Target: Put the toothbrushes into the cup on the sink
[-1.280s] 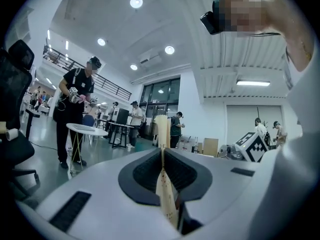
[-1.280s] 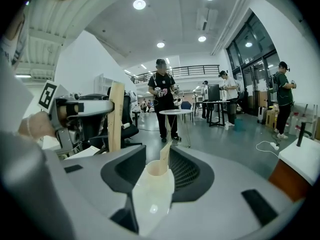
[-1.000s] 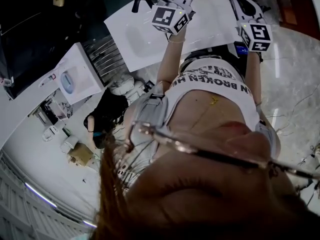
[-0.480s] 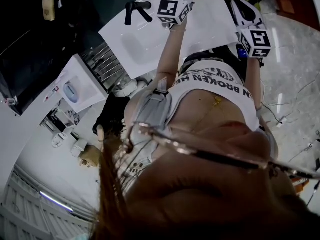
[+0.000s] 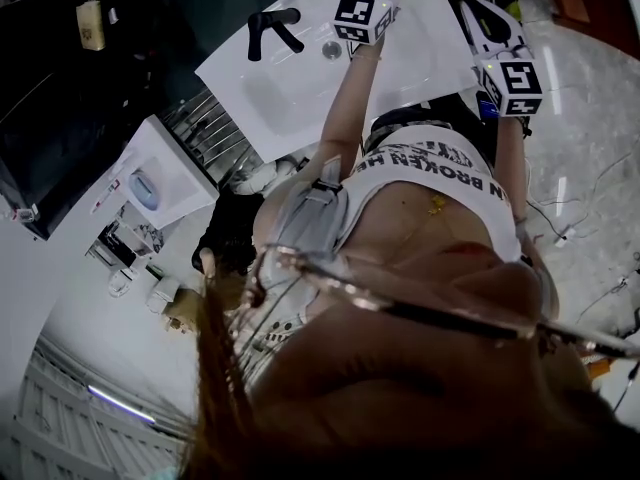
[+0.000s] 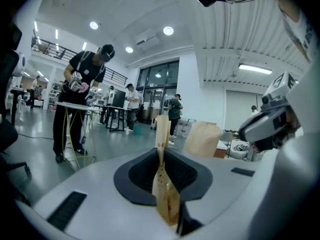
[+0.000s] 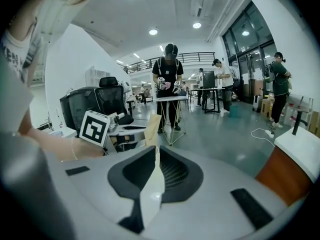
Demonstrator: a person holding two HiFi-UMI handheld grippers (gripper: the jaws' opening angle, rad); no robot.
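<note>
Toothbrush (image 6: 166, 196) of tan wood clamped in your left claw (image 6: 160, 151); pale toothbrush (image 7: 150, 199) clamped in your right claw (image 7: 155, 159); left claw over sink (image 5: 285, 93)

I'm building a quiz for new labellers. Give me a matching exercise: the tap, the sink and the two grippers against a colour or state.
1 tap
2 sink
3 left gripper
4 right gripper

a white
b shut on a speckled tan toothbrush
c black
d shut on a pale cream toothbrush

Pairs: 1-c, 2-a, 3-b, 4-d
</note>
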